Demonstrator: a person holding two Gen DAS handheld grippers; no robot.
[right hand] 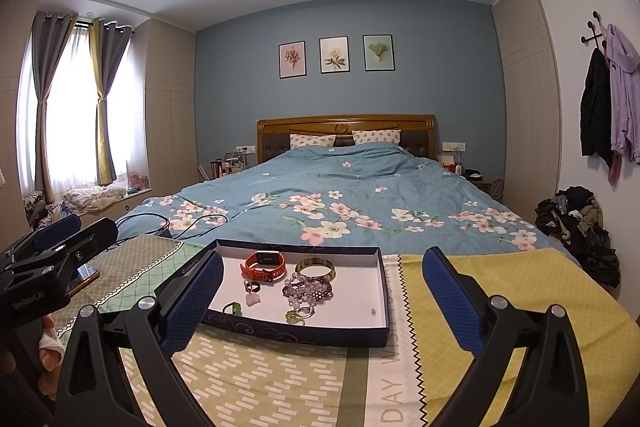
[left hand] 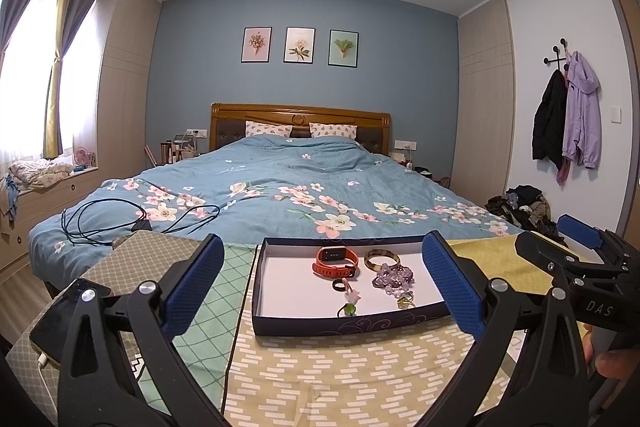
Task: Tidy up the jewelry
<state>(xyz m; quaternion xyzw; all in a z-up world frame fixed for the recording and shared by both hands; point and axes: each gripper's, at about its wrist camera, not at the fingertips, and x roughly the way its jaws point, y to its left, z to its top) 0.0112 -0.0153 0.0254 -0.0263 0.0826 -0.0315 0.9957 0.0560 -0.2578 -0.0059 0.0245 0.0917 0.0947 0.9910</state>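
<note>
I hold both tongs wide, empty. Tray (left hand: 348, 321) dead ahead of left tongs (left hand: 320, 291), left of right tongs (right hand: 320, 301); left nearer watch (left hand: 335, 261).

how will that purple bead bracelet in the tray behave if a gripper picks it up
The purple bead bracelet lies in a loose heap, so it would probably sag and dangle. Its glossy round beads may slip between the jaws. It overlaps the gold bangle, which might shift.

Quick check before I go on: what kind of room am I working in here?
A home bedroom, most likely. A made bed with floral bedding and a wooden headboard fills the view, and jackets hang on wall hooks.
</note>
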